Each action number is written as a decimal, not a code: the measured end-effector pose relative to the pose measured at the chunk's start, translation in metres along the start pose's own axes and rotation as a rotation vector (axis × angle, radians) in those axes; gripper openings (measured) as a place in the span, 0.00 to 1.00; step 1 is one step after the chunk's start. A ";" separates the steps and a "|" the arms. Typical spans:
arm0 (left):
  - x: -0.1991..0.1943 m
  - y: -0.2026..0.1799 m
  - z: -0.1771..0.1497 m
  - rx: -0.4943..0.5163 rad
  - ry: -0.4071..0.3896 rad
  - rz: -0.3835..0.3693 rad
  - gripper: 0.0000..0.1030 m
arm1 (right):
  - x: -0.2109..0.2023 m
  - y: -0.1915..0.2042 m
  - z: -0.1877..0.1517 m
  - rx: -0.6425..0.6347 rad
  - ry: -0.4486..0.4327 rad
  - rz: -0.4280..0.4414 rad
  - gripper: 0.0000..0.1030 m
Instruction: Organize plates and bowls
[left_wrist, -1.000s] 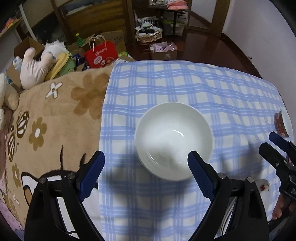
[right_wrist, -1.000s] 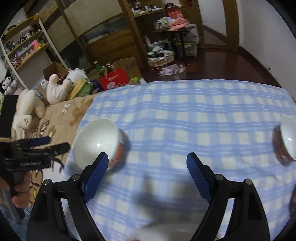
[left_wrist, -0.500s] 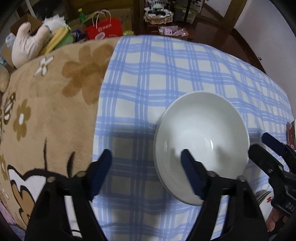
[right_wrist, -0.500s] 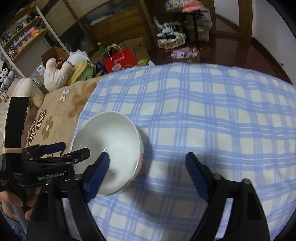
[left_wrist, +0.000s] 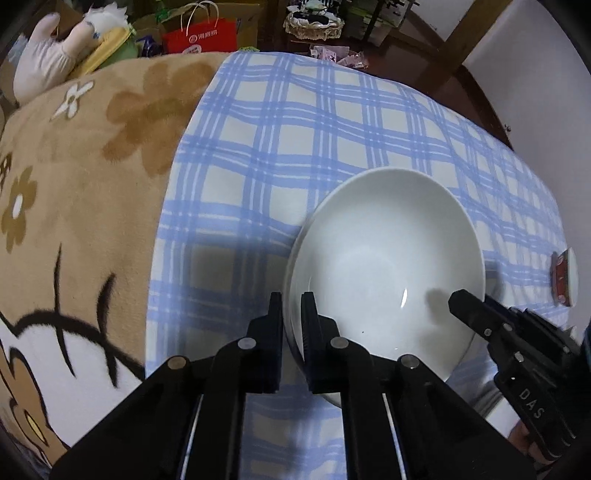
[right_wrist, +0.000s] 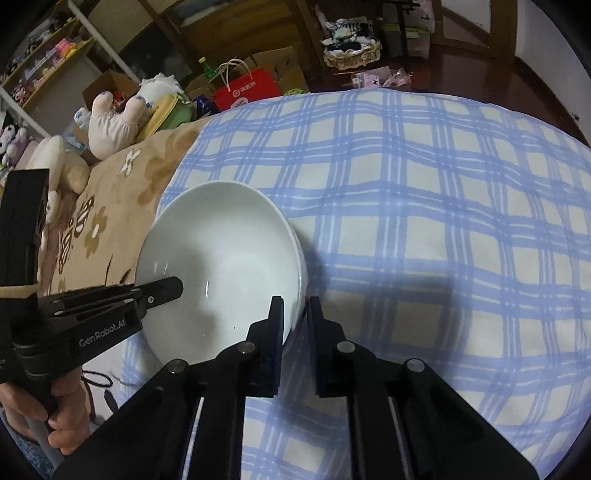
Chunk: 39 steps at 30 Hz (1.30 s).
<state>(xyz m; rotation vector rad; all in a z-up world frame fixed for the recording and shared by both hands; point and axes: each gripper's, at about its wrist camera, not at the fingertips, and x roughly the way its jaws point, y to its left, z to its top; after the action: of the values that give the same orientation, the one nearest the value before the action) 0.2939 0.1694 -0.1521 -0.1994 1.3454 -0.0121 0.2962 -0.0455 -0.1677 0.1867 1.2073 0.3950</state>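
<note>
A large white bowl (left_wrist: 384, 258) sits on the blue checked cloth (left_wrist: 295, 122); it also shows in the right wrist view (right_wrist: 221, 258). My left gripper (left_wrist: 291, 306) is shut on the bowl's left rim, one finger inside and one outside. My right gripper (right_wrist: 295, 310) is shut on the bowl's right rim in the same way. Each gripper shows in the other's view, the right one (left_wrist: 465, 302) and the left one (right_wrist: 166, 288). A second bowl (left_wrist: 565, 277) with a red outside lies at the far right edge of the cloth.
A tan flowered blanket (left_wrist: 74, 166) lies left of the cloth. Beyond the far edge are a red paper bag (right_wrist: 247, 90), plush toys (right_wrist: 118, 122), boxes, shelves and a dark wooden floor.
Both grippers went from wide open to shut on opposite rims of the white bowl. Both moved in closer to the bowl.
</note>
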 end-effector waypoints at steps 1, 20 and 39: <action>-0.002 0.000 -0.002 -0.008 0.002 -0.012 0.09 | -0.004 -0.001 -0.003 0.005 -0.003 0.004 0.12; -0.064 -0.074 -0.036 0.100 -0.086 -0.021 0.10 | -0.098 -0.032 -0.038 0.060 -0.143 -0.011 0.12; -0.100 -0.163 -0.082 0.233 -0.124 -0.042 0.10 | -0.176 -0.086 -0.093 0.132 -0.243 -0.057 0.12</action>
<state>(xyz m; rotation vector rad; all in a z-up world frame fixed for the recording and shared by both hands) 0.2091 0.0108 -0.0481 -0.0306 1.2048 -0.1880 0.1739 -0.2001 -0.0767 0.3046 0.9967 0.2356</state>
